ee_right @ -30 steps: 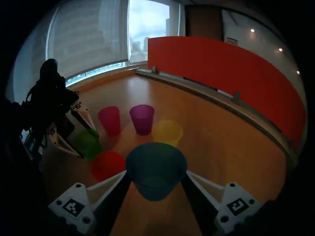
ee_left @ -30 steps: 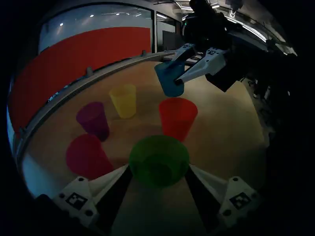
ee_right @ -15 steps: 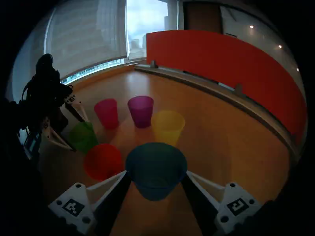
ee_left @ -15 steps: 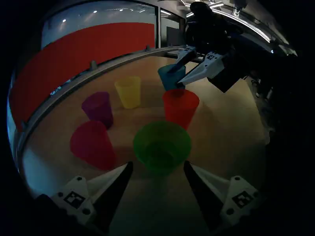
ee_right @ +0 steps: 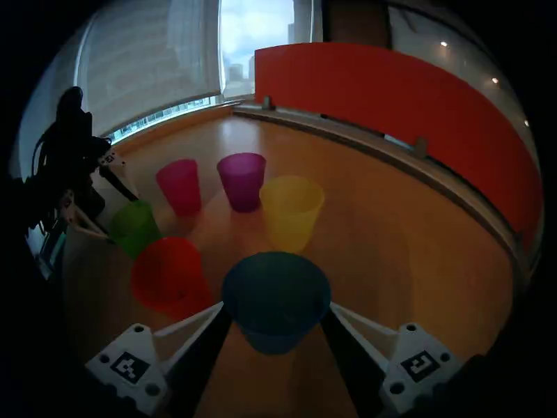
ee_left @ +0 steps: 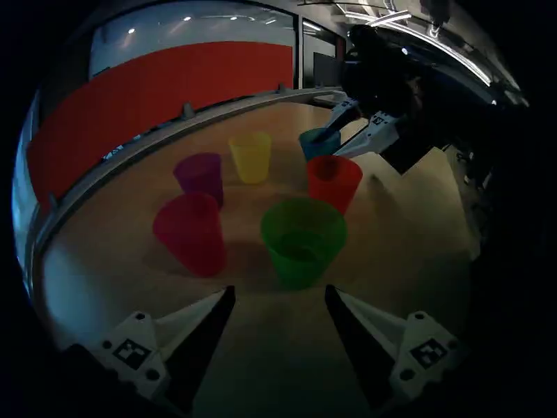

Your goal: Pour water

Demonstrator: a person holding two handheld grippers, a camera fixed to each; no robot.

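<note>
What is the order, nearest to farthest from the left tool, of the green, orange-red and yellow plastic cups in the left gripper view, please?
1. Green plastic cup, straight ahead.
2. Orange-red plastic cup, behind, rightward.
3. Yellow plastic cup, far back, leftward.

The left gripper view sits low over the table (ee_left: 418, 230) and looks forward along the left tool (ee_left: 278, 298), whose fingers enter at 5 and 7 o'clock. It faces the cluster of cups (ee_left: 198, 174), with the green cup (ee_left: 303, 240) nearest, just ahead at centre. The red partition (ee_left: 139, 97) spans 10 to 12 o'clock, and the right tool (ee_left: 326, 139) is farther off at 1 o'clock.

The right gripper view looks along its own fingers, with the blue cup (ee_right: 275, 292) very close between them at 6 o'clock. It faces the window (ee_right: 254, 35) at 12 o'clock, with the partition from 1 to 3 and the left tool small at 9 o'clock.

Both views share the cups, the table and the partition, seen from roughly opposite sides.
</note>
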